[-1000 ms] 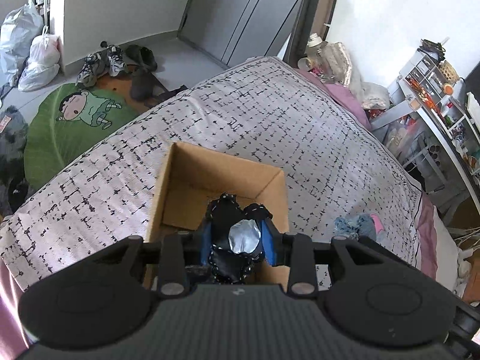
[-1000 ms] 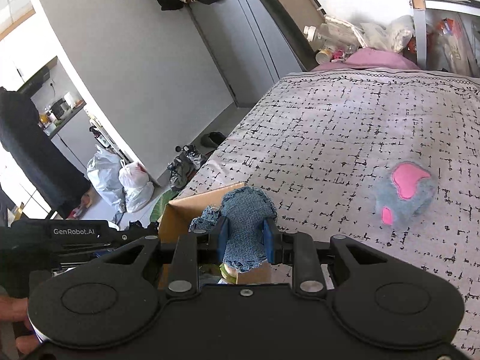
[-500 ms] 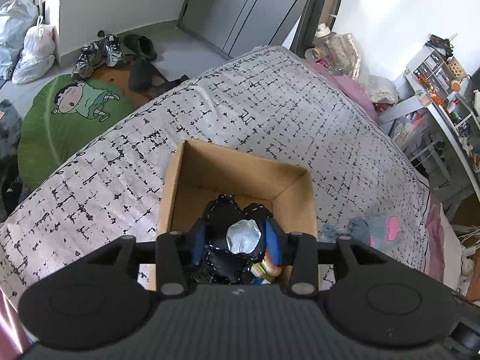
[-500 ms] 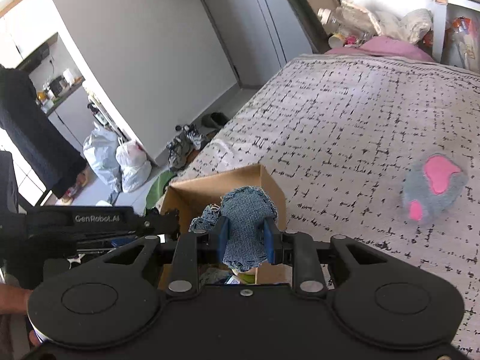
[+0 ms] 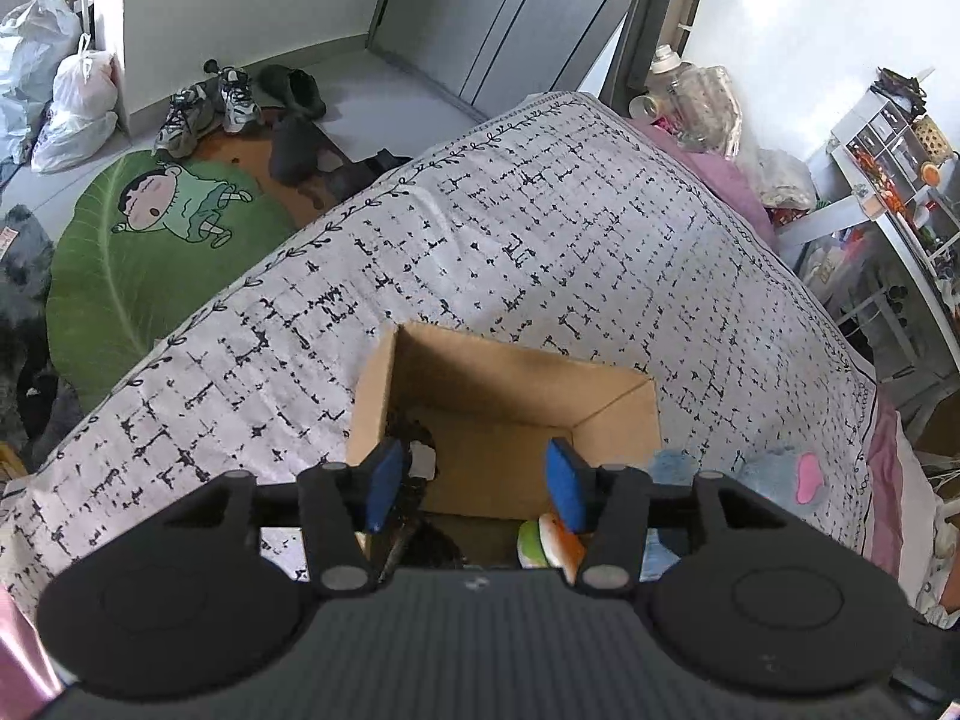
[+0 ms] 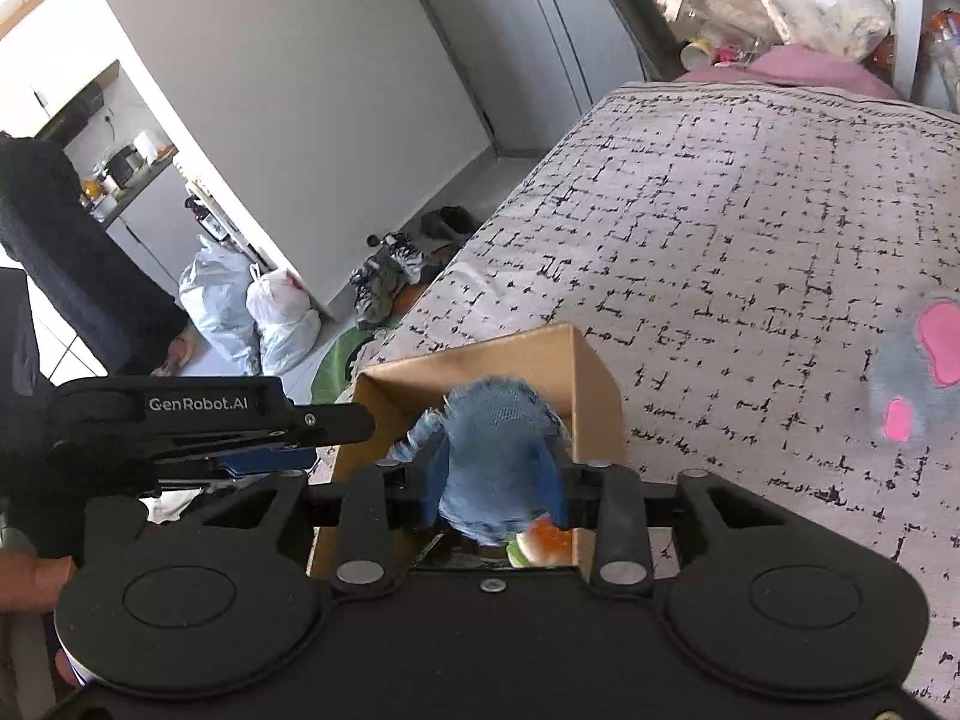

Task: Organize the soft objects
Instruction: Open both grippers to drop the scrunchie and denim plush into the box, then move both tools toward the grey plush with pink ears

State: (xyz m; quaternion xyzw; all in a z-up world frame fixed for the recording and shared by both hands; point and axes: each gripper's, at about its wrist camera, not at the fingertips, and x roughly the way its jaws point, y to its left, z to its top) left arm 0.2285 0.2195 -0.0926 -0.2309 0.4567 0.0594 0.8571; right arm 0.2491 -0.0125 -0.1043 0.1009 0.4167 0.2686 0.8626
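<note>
Just dropped the black toy [image 5: 414, 444] from the left gripper [image 5: 477, 483], now wide and empty above the cardboard box [image 5: 612, 408], freeing room for the blue cloth [image 6: 495, 456] pinched in the right gripper [image 6: 495, 495].

wrist views down, sharing cardboard box [image 5: 504, 396] [image 6: 480, 360]

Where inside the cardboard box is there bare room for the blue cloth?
Bare floor lies along the far wall of the cardboard box. The near side is crowded: a black item at the left, an orange-and-green toy at the right.
</note>
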